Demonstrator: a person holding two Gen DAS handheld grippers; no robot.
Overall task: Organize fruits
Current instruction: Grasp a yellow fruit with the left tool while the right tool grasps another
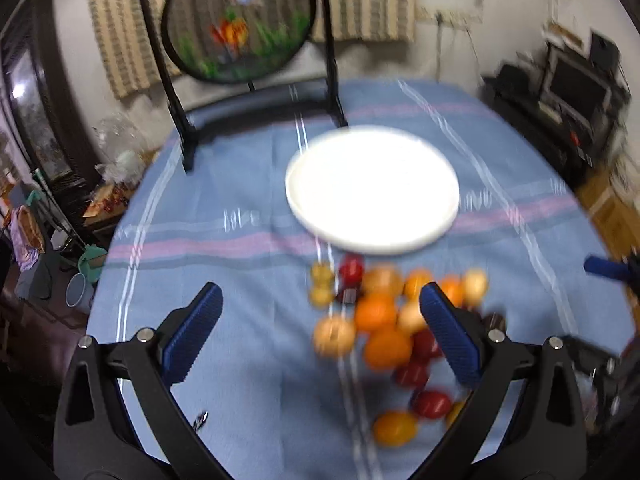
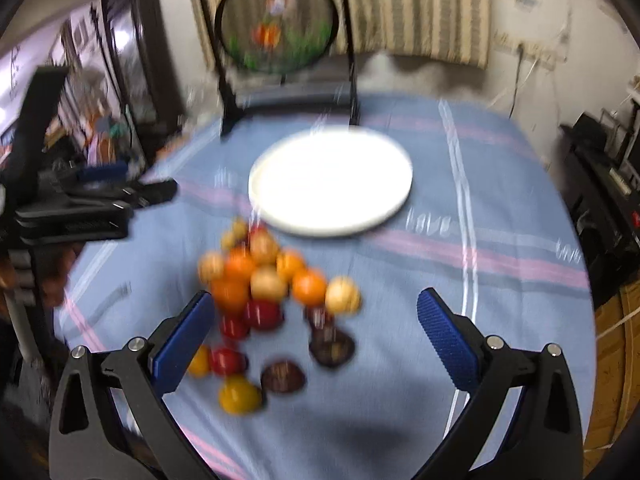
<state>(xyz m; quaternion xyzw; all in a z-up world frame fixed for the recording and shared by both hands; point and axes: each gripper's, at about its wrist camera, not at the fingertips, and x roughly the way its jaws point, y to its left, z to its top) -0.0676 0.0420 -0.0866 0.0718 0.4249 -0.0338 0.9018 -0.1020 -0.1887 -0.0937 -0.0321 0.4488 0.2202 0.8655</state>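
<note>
**Both claws spread wide above the fruit pile**

The right wrist view is showing three dark brown fruits (image 2: 331,345) at the pile's near edge, which the left view is mostly hiding behind its finger. The left view is catching a blue finger of the right claw (image 1: 606,269) at its far right. The fruits (image 1: 384,312) are lying heaped on the blue cloth (image 1: 224,280), just in front of the empty white plate (image 1: 372,190). The left claw (image 1: 320,332) is hanging released, gripping nothing. The right claw (image 2: 316,336) is likewise gaping, touching nothing.

no readable text, labels or numbers, both views blurred
</note>
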